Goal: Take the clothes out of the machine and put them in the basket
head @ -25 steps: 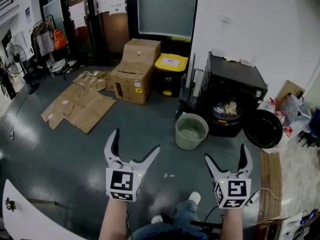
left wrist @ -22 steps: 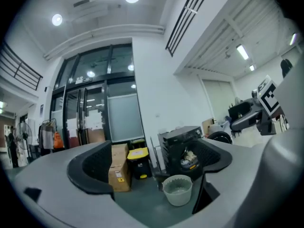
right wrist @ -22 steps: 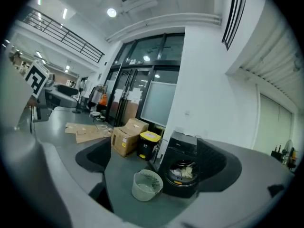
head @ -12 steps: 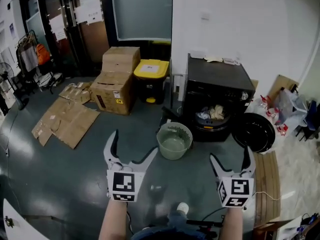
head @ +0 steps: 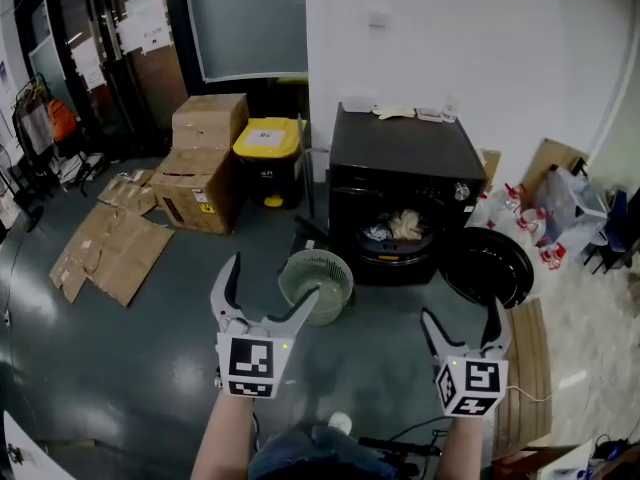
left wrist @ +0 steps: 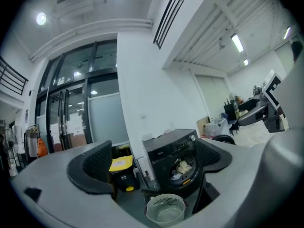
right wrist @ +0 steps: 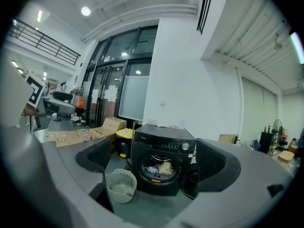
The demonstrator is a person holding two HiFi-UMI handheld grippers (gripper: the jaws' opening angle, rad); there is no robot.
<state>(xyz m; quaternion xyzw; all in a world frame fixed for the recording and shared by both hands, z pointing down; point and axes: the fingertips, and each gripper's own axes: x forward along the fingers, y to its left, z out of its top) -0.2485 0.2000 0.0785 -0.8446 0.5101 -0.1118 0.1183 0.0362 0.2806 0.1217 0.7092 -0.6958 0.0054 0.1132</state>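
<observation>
Both jaws wide, nothing held. Black front-loading washing machine (head: 405, 158) is dead ahead of both, well apart. Crumpled light clothes (head: 395, 228) sit in its open drum. Pale green round plastic basket (head: 315, 286) is on the floor at the machine's front-left. Right gripper (head: 459, 313) looks nearer the drum (left gripper (head: 272, 280) is basket-side).

The left forearm (head: 222, 436) and right forearm (head: 459, 455) reach forward side by side, well apart, at about the same height. The left gripper (head: 272, 284) points ahead with its jaws spread wide and nothing between them. The right gripper (head: 459, 316) is likewise wide apart and empty.
</observation>
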